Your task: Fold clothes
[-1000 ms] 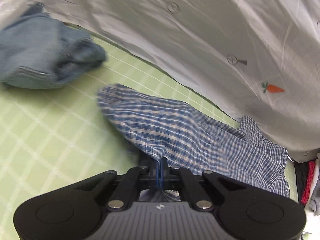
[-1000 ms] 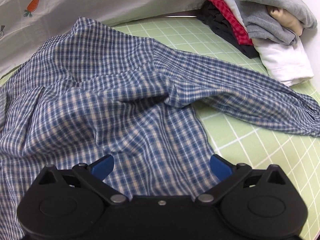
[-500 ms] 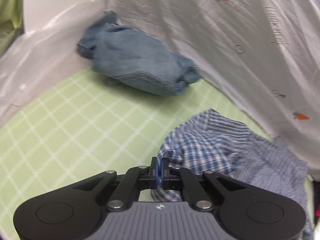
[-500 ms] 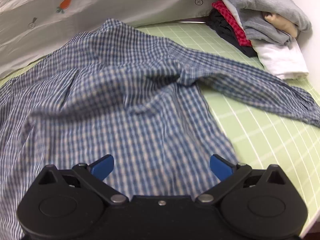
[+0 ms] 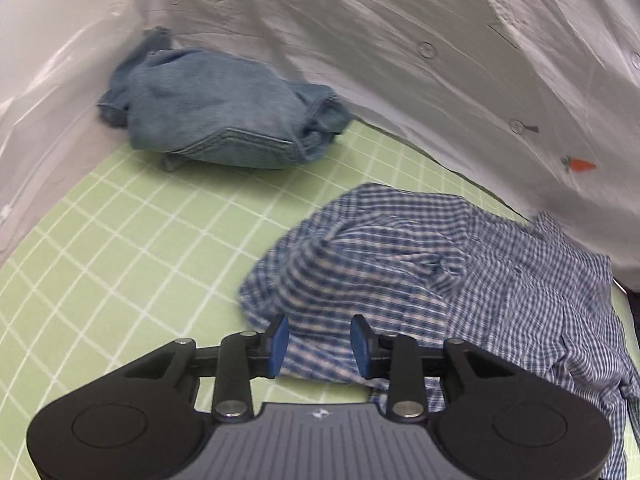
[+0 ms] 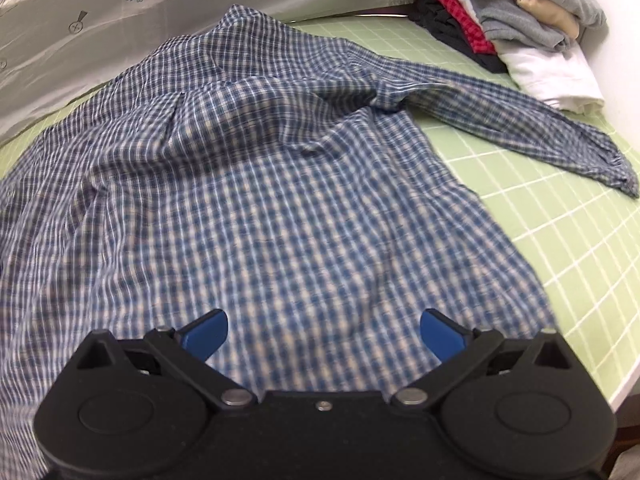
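Observation:
A blue and white checked shirt (image 6: 280, 184) lies spread on the green grid mat (image 6: 560, 232), one sleeve stretched out to the right. In the left wrist view its other side (image 5: 400, 264) lies bunched in a heap. My left gripper (image 5: 319, 340) is open just over the heap's near edge, holding nothing. My right gripper (image 6: 322, 330) is wide open and empty above the shirt's lower body.
A crumpled denim garment (image 5: 216, 120) lies at the back left of the mat (image 5: 120, 248). A stack of folded clothes (image 6: 520, 28) sits at the back right. A white sheet with carrot prints (image 5: 440, 60) rises behind the mat. The table edge is at the right (image 6: 624, 380).
My left gripper was shut on the shirt's cloth and carried it; it has now opened and let the cloth drop in a heap. The right gripper stayed open and shifted slightly.

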`<state>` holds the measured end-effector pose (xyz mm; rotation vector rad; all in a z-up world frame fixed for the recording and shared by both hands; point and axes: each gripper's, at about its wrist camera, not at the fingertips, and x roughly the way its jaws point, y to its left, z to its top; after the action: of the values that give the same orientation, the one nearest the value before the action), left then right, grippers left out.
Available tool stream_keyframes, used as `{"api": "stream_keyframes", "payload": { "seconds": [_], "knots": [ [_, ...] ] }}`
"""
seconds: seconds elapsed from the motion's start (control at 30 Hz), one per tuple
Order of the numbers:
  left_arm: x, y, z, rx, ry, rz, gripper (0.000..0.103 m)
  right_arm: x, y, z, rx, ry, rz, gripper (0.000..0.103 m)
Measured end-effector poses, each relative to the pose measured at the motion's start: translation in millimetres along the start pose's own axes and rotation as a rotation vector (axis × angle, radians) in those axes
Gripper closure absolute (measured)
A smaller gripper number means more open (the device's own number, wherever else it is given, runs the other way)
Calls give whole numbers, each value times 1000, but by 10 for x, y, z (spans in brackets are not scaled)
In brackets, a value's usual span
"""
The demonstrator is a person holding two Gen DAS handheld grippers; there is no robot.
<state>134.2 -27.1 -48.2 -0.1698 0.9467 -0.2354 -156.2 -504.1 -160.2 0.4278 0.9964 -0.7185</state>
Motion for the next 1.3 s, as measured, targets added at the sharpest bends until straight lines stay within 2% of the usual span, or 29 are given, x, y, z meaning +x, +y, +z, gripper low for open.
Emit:
{"api": "stream_keyframes", "payload": {
  "seconds": [0.1,0.2,0.37,0.47,0.5,0.53,0.6,0.7,0.83,0.9,1.17,1.23,1.3],
  "knots": [
    [130,-91,65,-7,-2,-3,59,64,75,126,5,-21,-13,0],
    [284,-122,159,-52,-7,28,50,180,119,295,20,-37,-21,0],
    [591,-148,219,-31,44,89,51,385,237,515,-20,-12,-30,0],
    [718,-94,164,-34,65,109,62,413,333,510,-89,-2,-21,0],
    [749,-75,143,-33,75,115,77,424,360,493,-112,4,-24,0],
    [758,-51,129,-38,79,112,86,436,385,472,-136,10,-28,0],
    [751,0,108,-53,77,99,89,458,390,453,-142,24,-26,0],
    [705,68,90,-78,71,75,99,487,397,434,-138,37,-24,0],
    [526,171,119,-114,46,60,99,486,421,410,-140,43,-15,0],
    [408,260,134,-134,17,76,99,481,438,382,-144,45,-10,0],
    [96,850,216,-258,-60,225,99,479,406,342,-122,50,-1,0],
    [39,890,209,-259,-67,230,99,475,409,334,-124,50,1,0],
    [-19,825,180,-234,-77,204,99,473,421,330,-128,51,4,0]
  ]
}}
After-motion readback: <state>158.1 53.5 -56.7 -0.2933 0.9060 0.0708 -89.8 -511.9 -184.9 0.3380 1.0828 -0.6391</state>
